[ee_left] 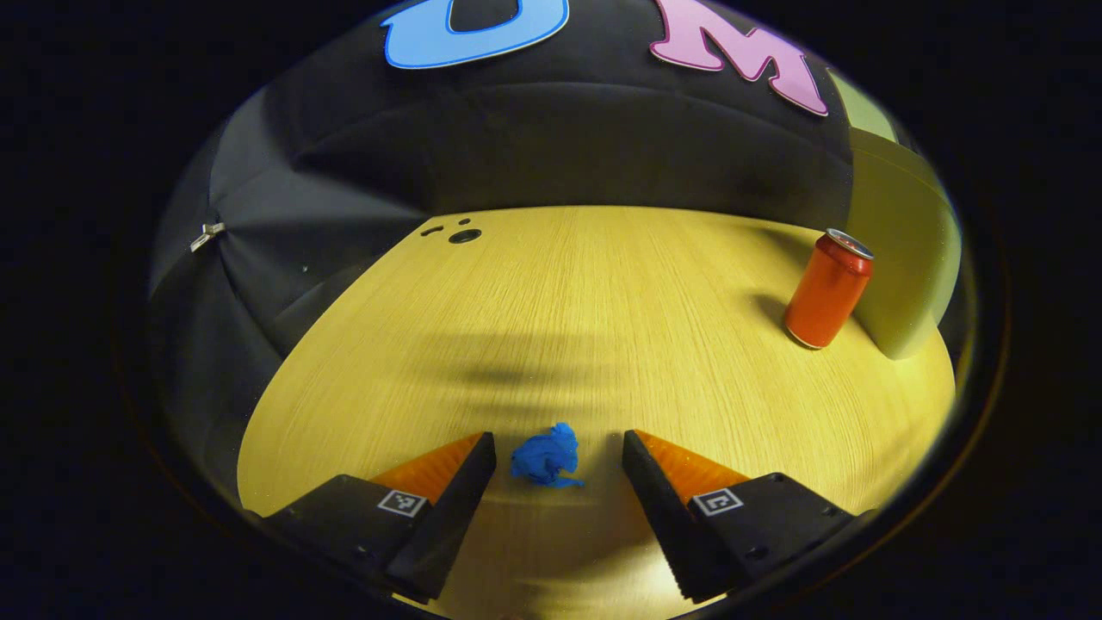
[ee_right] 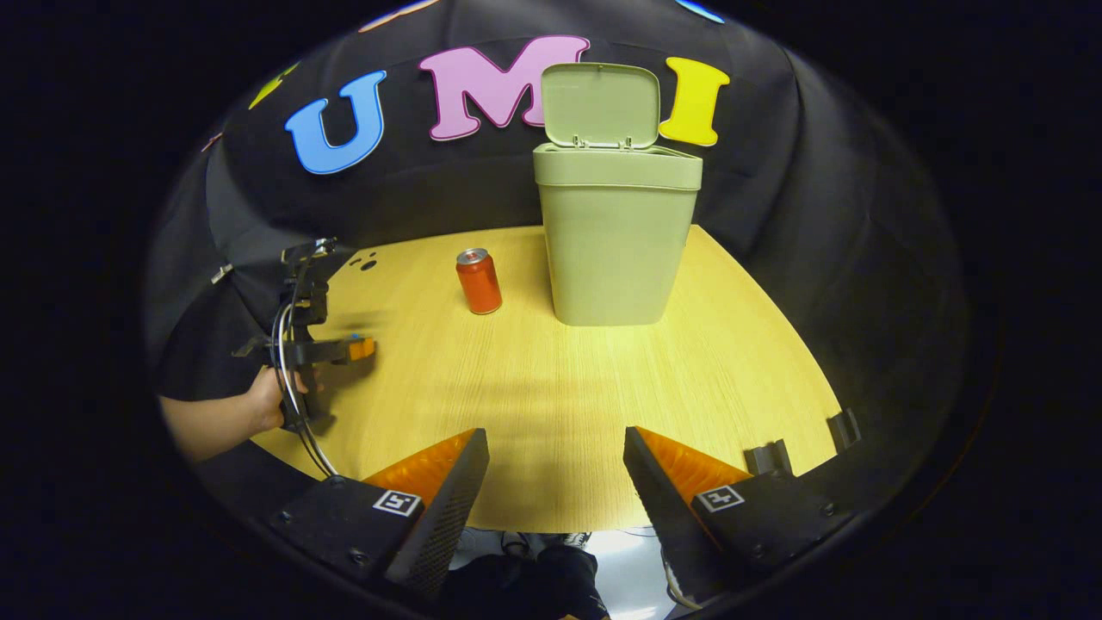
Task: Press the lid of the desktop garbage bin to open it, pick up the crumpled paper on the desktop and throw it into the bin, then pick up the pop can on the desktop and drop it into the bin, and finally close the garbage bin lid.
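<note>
The crumpled paper (ee_left: 547,456) lies on the table (ee_left: 603,344), between your left gripper (ee_left: 558,452)'s spread fingers — ease lower, centre it, then close. The pop can (ee_left: 826,290) stands at two o'clock beside the bin (ee_right: 615,232), whose lid (ee_right: 600,104) is up. Your right gripper (ee_right: 555,452) hangs open, empty.

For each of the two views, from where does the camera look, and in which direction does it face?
Left gripper view: rides on the left tongs, low over the wooden table, facing the blue crumpled paper lying between its open fingers; pop can at far right.
Right gripper view: rides on the right tongs at the table's near edge, facing the open garbage bin; a hand holding the left tongs shows at left.
Shared: table, pop can, garbage bin.
</note>
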`<action>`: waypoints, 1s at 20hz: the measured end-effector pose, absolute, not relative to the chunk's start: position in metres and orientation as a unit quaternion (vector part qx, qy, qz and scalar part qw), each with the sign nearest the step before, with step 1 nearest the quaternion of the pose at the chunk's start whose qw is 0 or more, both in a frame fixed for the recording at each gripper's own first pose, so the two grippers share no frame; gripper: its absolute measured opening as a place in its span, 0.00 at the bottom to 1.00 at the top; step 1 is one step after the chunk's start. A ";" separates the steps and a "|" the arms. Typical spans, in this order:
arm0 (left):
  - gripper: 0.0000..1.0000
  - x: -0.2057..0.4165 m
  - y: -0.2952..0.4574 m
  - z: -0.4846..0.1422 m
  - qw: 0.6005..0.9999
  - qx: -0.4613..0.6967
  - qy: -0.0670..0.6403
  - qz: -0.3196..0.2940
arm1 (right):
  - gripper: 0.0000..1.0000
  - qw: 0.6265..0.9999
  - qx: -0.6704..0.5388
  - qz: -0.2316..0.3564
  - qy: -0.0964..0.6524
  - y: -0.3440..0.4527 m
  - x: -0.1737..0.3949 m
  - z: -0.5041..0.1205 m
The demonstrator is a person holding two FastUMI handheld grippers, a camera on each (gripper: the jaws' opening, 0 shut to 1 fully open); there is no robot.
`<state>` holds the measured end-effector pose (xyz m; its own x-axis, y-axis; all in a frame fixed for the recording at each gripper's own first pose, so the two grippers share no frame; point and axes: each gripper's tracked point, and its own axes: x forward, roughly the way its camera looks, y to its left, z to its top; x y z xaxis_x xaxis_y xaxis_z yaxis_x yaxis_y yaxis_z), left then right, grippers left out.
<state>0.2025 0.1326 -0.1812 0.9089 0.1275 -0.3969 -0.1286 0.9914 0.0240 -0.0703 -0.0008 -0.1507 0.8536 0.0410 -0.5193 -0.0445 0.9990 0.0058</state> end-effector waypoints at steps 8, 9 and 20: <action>0.54 0.201 0.127 -0.185 0.977 -0.013 0.200 0.070 | 0.99 0.961 0.021 0.007 0.276 0.003 -0.069 -0.155; 0.45 0.200 0.125 -0.184 0.978 -0.007 0.199 0.067 | 0.99 0.961 0.020 0.008 0.277 0.004 -0.070 -0.156; 0.29 0.190 0.099 -0.127 0.987 0.035 0.155 0.015 | 0.99 0.964 0.035 0.002 0.263 -0.002 -0.070 -0.150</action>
